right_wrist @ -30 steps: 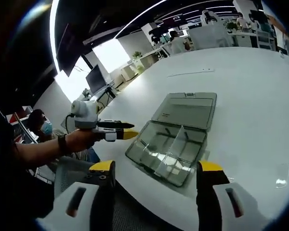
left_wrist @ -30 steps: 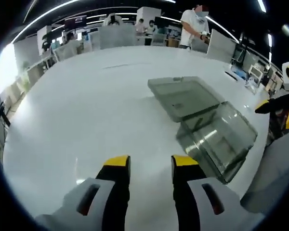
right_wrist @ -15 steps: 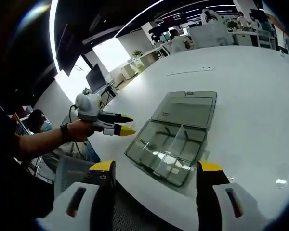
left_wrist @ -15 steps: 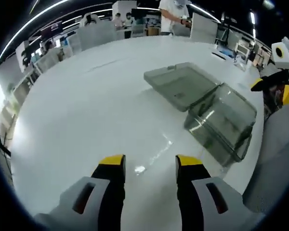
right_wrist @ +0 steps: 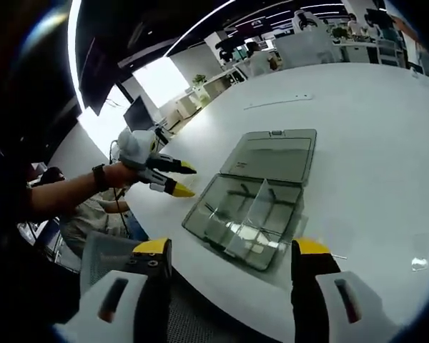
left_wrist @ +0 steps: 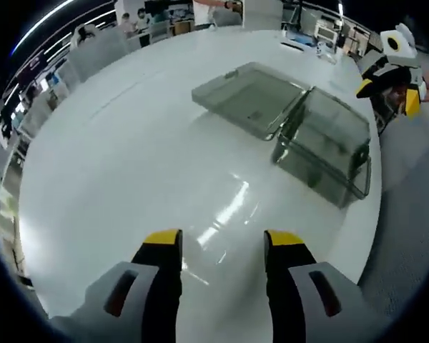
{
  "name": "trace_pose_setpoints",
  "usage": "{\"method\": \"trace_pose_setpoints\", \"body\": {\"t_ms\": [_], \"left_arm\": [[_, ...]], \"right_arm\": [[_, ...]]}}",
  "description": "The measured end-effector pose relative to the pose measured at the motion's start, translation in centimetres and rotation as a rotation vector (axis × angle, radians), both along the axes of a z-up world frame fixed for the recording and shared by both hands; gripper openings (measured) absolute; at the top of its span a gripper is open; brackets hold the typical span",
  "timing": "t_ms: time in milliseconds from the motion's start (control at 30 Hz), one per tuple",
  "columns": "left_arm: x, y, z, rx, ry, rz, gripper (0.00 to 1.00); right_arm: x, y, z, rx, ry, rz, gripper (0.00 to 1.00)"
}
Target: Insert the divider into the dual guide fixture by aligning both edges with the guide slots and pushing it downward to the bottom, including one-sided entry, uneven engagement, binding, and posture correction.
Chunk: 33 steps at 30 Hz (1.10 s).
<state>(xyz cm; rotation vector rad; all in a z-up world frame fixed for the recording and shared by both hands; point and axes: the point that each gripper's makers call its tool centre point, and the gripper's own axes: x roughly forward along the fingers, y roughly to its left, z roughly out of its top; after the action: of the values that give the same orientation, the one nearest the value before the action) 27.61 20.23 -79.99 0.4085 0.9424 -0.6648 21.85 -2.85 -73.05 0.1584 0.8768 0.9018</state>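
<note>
A clear plastic box (right_wrist: pixel 243 218) lies open near the white table's edge, its lid (right_wrist: pixel 272 153) flat behind it. Clear dividers (right_wrist: pixel 261 204) stand inside between its guide slots. A small clear piece (right_wrist: pixel 420 261) lies on the table to the right. In the left gripper view the box (left_wrist: pixel 325 150) and lid (left_wrist: pixel 247 96) sit ahead to the right. My left gripper (left_wrist: pixel 224 243) is open over bare table, also seen as the left gripper (right_wrist: pixel 180 180), held by a hand beside the box. My right gripper (right_wrist: pixel 232 250) is open, short of the box, and the right gripper (left_wrist: pixel 388 91) hangs beyond the table edge.
The white table (left_wrist: pixel 129 157) stretches far and wide behind the box. A grey chair (right_wrist: pixel 104 254) stands below the table edge, with a seated person (right_wrist: pixel 57 207) beyond it. Desks, screens and several people stand at the back of the room.
The left gripper has swung up toward the box's left side and its jaws have spread apart. The left gripper view has tipped down onto the table. The right gripper has barely shifted.
</note>
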Motion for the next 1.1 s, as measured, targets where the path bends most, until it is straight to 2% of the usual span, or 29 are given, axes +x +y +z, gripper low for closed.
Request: {"method": "trace_pose_setpoints", "body": {"t_ms": [100,233,433,600,700,900,1100], "left_arm": [[0.0,0.2,-0.2,0.037,0.019,-0.075,0.46],[0.4,0.3,-0.2,0.043,0.036,-0.101,0.46],[-0.2,0.4,-1.0,0.097,0.088,-0.227,0.46],[0.4,0.6,-1.1,0.102,0.091,-0.239,0.47],[0.3,0.5,-1.2,0.109,0.107,-0.279,0.46],[0.1,0.3,-1.5,0.122,0.137,-0.327,0.41],[0.2,0.4,-1.4,0.134,0.135,-0.337,0.39]], "right_arm": [[0.0,0.0,0.0,-0.001,0.001,0.0,0.66],[0.0,0.0,-0.1,-0.001,0.004,-0.003,0.65],[0.0,-0.2,-0.2,-0.001,0.011,-0.01,0.65],[0.0,-0.3,-0.2,0.0,0.012,-0.013,0.64],[0.0,-0.3,-0.2,0.0,0.014,-0.011,0.64],[0.0,-0.4,-0.2,-0.001,0.018,-0.015,0.64],[-0.1,-0.4,-0.3,-0.002,0.023,-0.014,0.64]]}}
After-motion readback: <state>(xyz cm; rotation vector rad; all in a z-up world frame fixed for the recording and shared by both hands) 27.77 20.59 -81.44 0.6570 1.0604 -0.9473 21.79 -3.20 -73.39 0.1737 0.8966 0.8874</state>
